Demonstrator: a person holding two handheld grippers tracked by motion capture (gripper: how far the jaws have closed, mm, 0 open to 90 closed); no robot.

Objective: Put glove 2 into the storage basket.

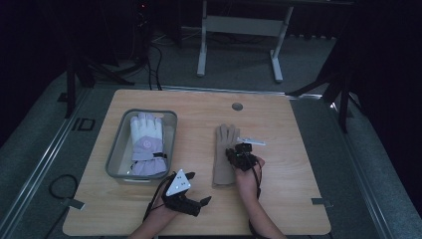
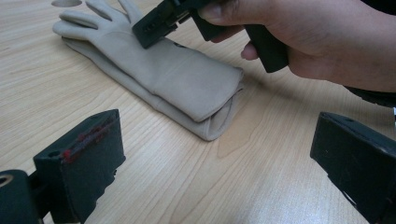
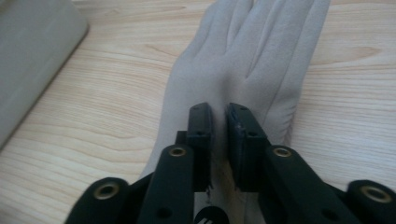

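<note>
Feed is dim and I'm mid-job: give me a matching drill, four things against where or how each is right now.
Things:
1. beige glove
2. lavender-and-white glove
3. left gripper
4. right gripper

States:
A. lies in the grey tray
B. jaws wide apart, nothing between them
C. flat on the bare table, fingers pointing away from the person
D. jaws nearly together, right over the beige fabric

Pairs: 1-C, 2-A, 3-B, 4-D

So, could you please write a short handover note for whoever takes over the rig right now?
Right gripper: over the beige glove, jaws a narrow gap apart, nothing visibly pinched.
Left gripper: open, empty, at the near table edge.
Beige glove: flat mid-table.
Lilac-and-white glove: already in the grey tray.
Left, likely: grip the beige glove and move it to the tray.
</note>
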